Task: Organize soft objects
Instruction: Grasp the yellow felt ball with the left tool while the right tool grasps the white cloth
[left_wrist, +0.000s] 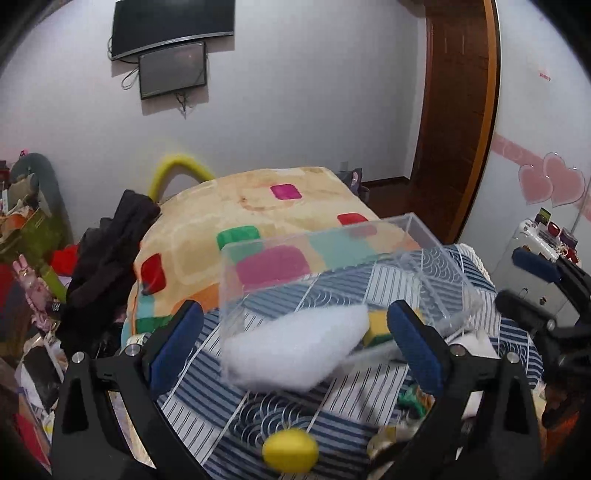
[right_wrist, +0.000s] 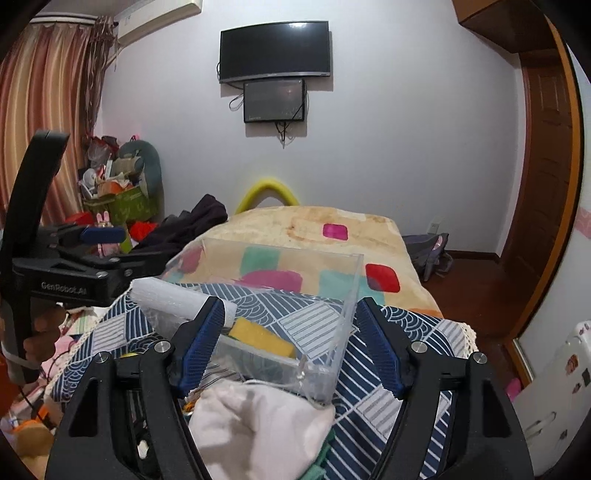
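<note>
A clear acrylic box (left_wrist: 369, 266) (right_wrist: 325, 306) stands on the blue patterned cloth (left_wrist: 295, 413) (right_wrist: 406, 354). A white cotton wad (left_wrist: 295, 350) lies blurred at the box's left end, between my left gripper's (left_wrist: 295, 349) open blue pads. In the right wrist view it looks like a white roll (right_wrist: 181, 299) at the box's left wall. A yellow sponge (left_wrist: 376, 325) (right_wrist: 262, 338) lies inside the box. A yellow ball (left_wrist: 290, 450) lies on the cloth near me. My right gripper (right_wrist: 284, 350) is open around the box's near corner, above a white cloth bag (right_wrist: 258, 428).
A bed with a beige blanket with coloured squares (left_wrist: 266, 206) (right_wrist: 314, 236) lies beyond the cloth. Dark clothes (left_wrist: 110, 251) and clutter are piled at left. A green item (left_wrist: 412, 400) lies at the cloth's right. A white cabinet (left_wrist: 532, 266) stands at right.
</note>
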